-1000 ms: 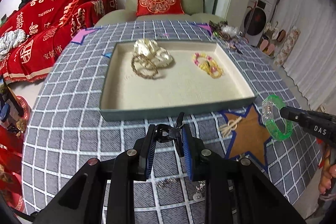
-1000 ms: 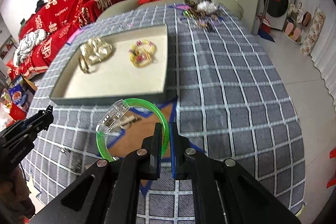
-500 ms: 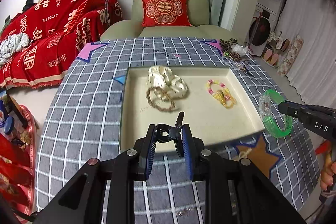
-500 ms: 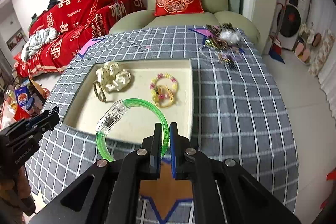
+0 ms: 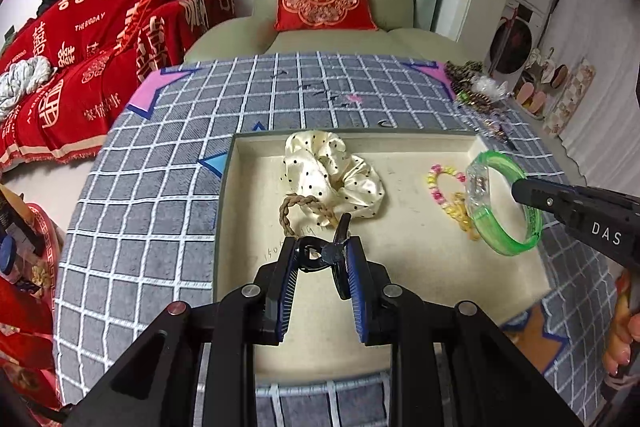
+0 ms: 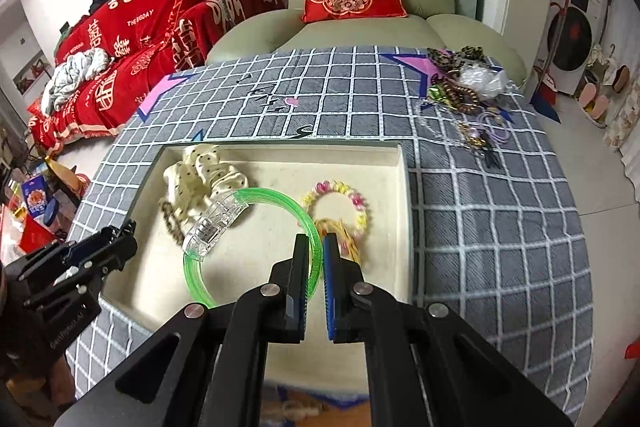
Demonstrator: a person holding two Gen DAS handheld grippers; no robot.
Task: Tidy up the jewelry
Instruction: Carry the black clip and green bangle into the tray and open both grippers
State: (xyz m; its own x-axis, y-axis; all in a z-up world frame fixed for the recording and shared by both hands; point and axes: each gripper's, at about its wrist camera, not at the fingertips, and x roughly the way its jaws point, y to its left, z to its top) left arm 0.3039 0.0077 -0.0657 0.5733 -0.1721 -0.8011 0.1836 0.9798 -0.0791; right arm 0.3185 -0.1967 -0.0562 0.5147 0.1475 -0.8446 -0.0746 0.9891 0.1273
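Grey checked cloth covers the surface (image 6: 500,227), and the cream tray (image 6: 402,187) on it is clearly the drop-off spot, since a dotted scrunchie (image 5: 332,175), braided hair tie (image 5: 298,207) and beaded bracelet (image 6: 340,195) already lie inside it. Right tongs (image 6: 317,247) are pinched tight on the green bangle (image 6: 280,199), held above the tray near the bracelet, probably so it lands beside it. Left tongs (image 5: 322,255) sit partly closed on a small black clip (image 5: 328,251), over the tray's near side.
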